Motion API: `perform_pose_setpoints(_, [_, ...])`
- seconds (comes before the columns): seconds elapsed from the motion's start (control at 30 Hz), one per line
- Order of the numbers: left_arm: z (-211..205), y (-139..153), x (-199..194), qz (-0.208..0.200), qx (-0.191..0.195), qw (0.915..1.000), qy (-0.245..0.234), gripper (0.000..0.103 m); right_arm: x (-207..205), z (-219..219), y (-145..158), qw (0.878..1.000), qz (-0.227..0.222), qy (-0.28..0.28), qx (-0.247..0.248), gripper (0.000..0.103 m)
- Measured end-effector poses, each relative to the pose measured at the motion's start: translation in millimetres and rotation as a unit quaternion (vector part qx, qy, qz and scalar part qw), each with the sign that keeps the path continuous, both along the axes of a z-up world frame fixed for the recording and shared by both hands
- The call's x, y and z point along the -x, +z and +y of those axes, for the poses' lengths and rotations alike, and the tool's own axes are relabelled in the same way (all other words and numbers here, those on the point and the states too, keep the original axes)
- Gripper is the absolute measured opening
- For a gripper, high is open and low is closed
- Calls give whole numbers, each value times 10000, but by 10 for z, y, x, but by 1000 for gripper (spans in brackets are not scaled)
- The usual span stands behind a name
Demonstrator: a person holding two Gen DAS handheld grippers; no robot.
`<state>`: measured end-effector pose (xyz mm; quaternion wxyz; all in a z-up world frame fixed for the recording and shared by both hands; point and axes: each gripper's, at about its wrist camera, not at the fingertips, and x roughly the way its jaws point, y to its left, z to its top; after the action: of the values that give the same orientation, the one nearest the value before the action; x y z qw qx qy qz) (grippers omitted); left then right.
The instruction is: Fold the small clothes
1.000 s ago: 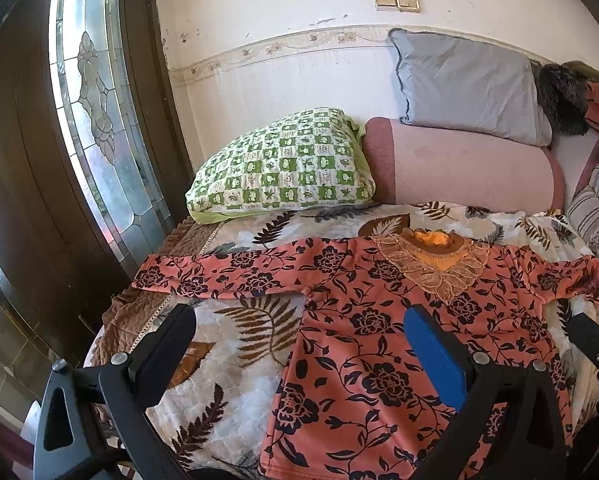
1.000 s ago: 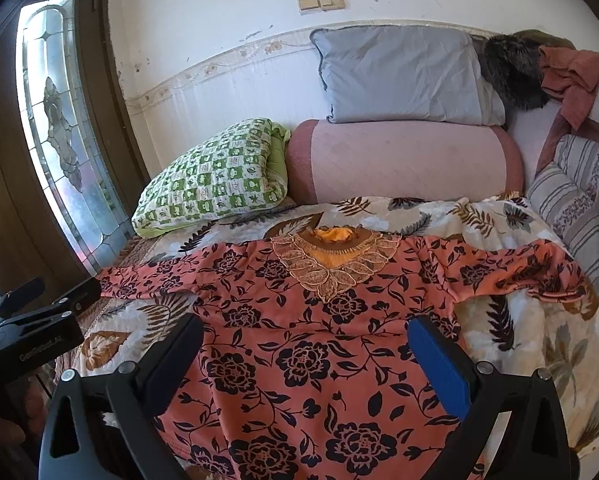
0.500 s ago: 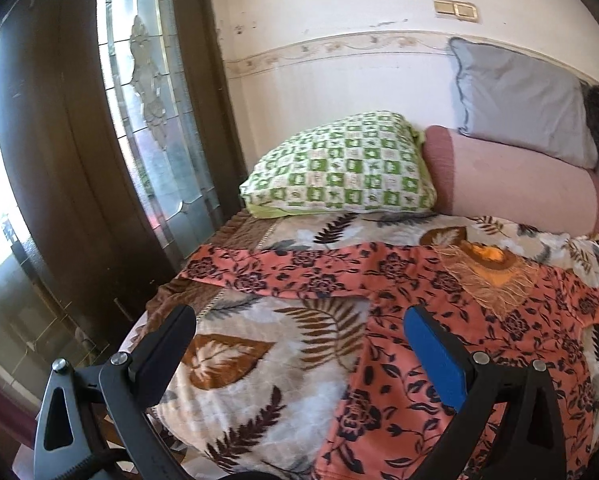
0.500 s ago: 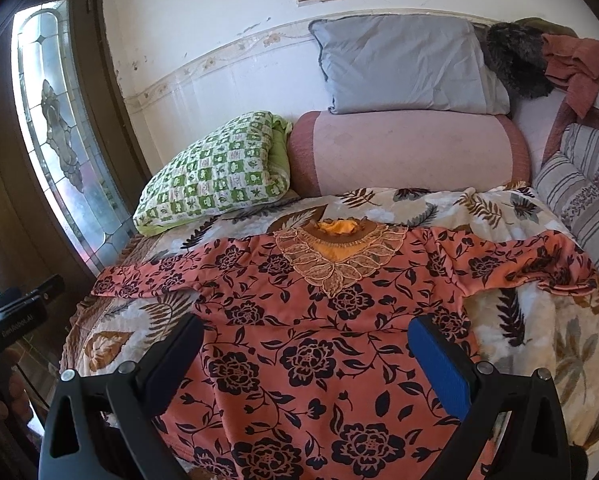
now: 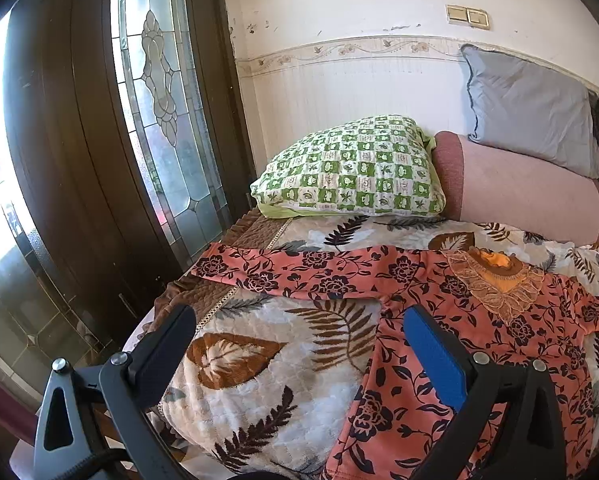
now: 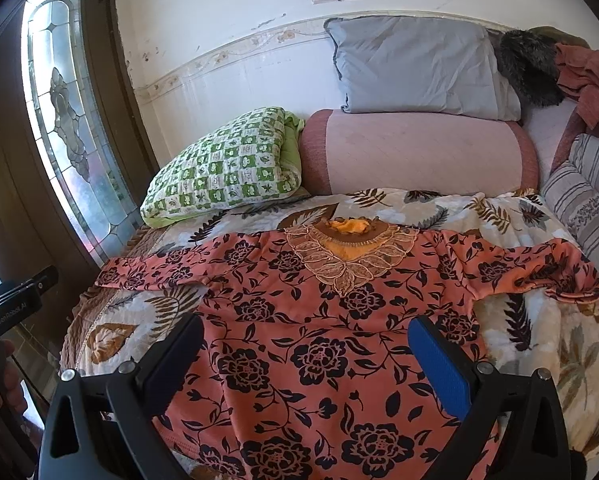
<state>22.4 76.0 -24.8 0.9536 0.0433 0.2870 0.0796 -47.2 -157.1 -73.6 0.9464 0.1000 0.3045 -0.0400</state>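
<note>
An orange top with black flowers (image 6: 319, 320) lies spread flat on the leaf-print bedspread (image 6: 539, 340), sleeves out to both sides, lace collar toward the pillows. It also shows in the left wrist view (image 5: 479, 340), with its left sleeve (image 5: 279, 272) stretched to the bed's left edge. My left gripper (image 5: 299, 344) is open and empty, above the bedspread below that sleeve. My right gripper (image 6: 307, 348) is open and empty, above the top's lower middle. The right sleeve (image 6: 539, 268) is bunched at its end.
A green checked pillow (image 5: 351, 172), a pink bolster (image 6: 415, 152) and a grey pillow (image 6: 415, 64) line the wall. A striped cushion (image 6: 587, 196) is at the right. A wooden door with leaded glass (image 5: 159, 100) stands close to the bed's left edge.
My left gripper has swung left, from over the top's body to the bed's left side near the sleeve. My right gripper has hardly moved. Both stay open.
</note>
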Motion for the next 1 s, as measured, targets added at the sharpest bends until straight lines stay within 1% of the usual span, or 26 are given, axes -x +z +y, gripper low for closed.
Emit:
perform_pose_setpoints(0.17, [-10, 4, -2, 7, -8, 10000, -8, 103, 5, -13, 2, 10000, -2, -2, -10, 103])
perform_pose_setpoints(0.23, [-92, 12, 4, 40, -37, 10000, -10, 103, 8, -15, 2, 10000, 0, -2, -12, 103])
perform_pose_setpoints(0.53, [-227, 52, 26, 41, -73, 9999, -132, 103, 25, -48, 18, 10000, -12, -22, -33, 103])
perform_pose_setpoints(1.0, [-322, 66, 19, 83, -132, 9995, -284, 103, 52, -155, 16, 9999, -32, -97, -123, 103])
